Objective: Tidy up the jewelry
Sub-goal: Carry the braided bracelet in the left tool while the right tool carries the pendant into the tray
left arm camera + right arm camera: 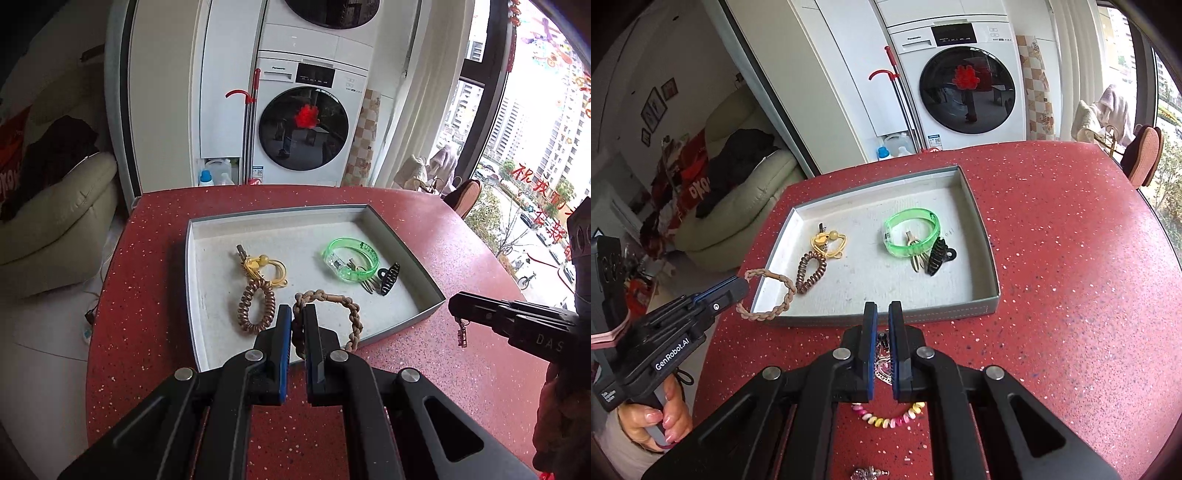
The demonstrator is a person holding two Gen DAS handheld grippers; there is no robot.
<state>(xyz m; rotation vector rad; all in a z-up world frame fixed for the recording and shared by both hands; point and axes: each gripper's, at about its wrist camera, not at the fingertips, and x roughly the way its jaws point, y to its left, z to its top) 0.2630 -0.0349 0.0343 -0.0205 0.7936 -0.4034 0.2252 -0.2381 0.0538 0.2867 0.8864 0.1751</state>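
A grey tray [402, 236] [988, 251] sits on the red table. In it lie a brown coil hair tie [256, 306] [811, 272], a yellow band [266, 267] [829, 242], a green bangle [351, 258] [912, 232] and a black claw clip [389, 278] [938, 256]. My left gripper [297, 314] [744, 286] is shut on a braided tan bracelet [354, 314] [775, 295], holding it over the tray's near left edge. My right gripper [882, 314] [456, 306] is shut on a small dangling charm piece [461, 332] [884, 365] just in front of the tray.
A pastel bead bracelet [890, 419] and a clear trinket [868, 472] lie on the red table [1071, 295] near me. A washing machine [306, 125] and a cream sofa [55, 221] stand behind the table.
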